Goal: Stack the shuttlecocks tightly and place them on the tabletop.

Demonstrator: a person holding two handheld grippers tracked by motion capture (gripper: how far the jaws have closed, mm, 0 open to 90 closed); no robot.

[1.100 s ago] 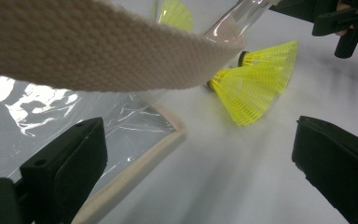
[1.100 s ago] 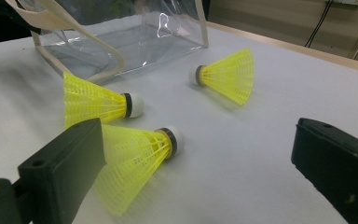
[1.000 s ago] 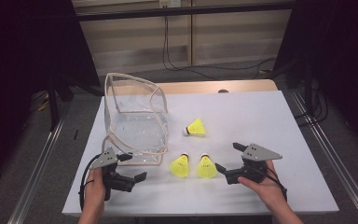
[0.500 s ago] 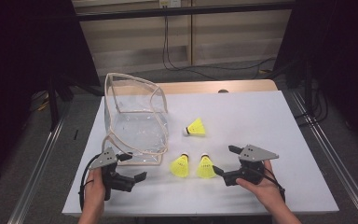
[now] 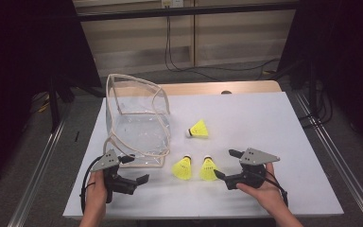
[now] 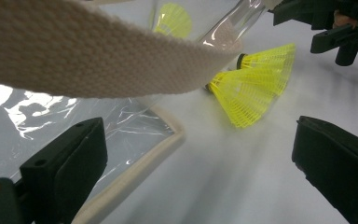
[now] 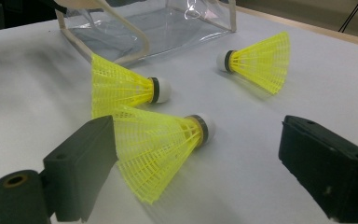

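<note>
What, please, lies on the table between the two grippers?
In the high view, two yellow shuttlecocks lie side by side between the left gripper and the right gripper; the rest is bare table.

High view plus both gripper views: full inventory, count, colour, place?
shuttlecocks: 3, yellow with white caps; two side by side at the front middle, one farther back, beside the bag
bag: 1, clear plastic with cream webbing trim, left half of the table, its mouth facing up
table: 1, white top, wooden strip along the far edge
cables: several, black, on the floor behind the table
left gripper: black, jaws open, at the bag's front corner
right gripper: black, jaws open and just closing a little, the nearest shuttlecock lying between them, unpressed
</note>
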